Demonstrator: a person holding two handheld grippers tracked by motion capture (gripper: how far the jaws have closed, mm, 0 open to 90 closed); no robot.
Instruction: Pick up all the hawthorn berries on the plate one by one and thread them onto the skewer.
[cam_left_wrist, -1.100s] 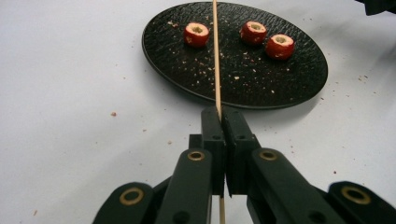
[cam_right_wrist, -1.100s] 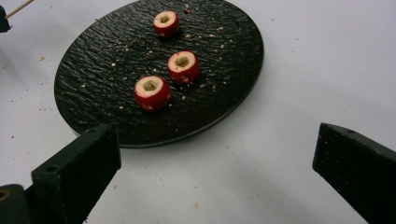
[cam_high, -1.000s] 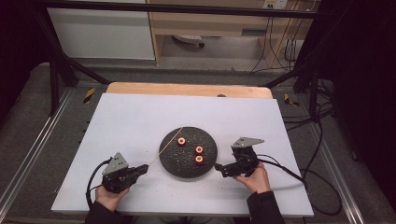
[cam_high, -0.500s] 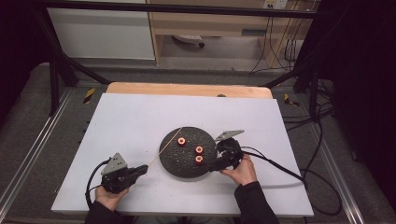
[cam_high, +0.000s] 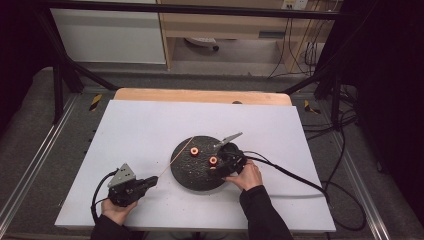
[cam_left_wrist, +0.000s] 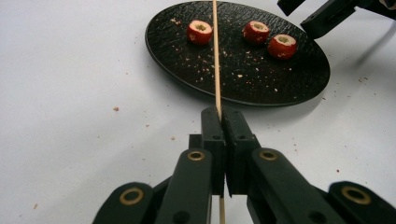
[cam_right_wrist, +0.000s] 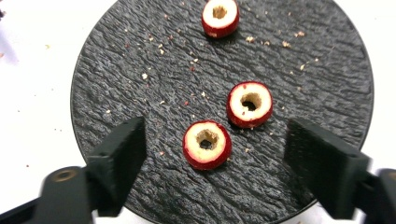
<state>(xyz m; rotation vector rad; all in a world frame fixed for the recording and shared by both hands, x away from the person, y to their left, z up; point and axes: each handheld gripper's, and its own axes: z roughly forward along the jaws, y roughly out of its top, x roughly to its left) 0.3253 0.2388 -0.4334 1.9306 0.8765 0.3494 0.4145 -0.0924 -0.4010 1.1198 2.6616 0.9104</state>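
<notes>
Skewer (cam_left_wrist: 216, 56), thin and pale wood, is pinched between the closed jaws of the left claw (cam_high: 151, 182), which sits low on the white worktop (cam_high: 140, 130) near its front-left part. From there the stick runs up and to the right, its far end crossing the left rim of the round black plate (cam_high: 186, 172). The plate has a rough, rippled surface strewn with crumbs, and it lies near the middle of the worktop, slightly toward the front. Three cored fruit pieces (cam_right_wrist: 207, 144) rest on it, red-skinned with pale flesh and a hole through each; two lie just beside each other, the third apart toward the plate's far side. The right claw (cam_right_wrist: 212, 168) hangs over the plate with jaws spread wide, the nearest fruit piece between them but untouched. Bare worktop spreads wide to the left, behind and to the right of the plate. The right claw's cable (cam_high: 290, 175) trails across the worktop toward its right edge.
</notes>
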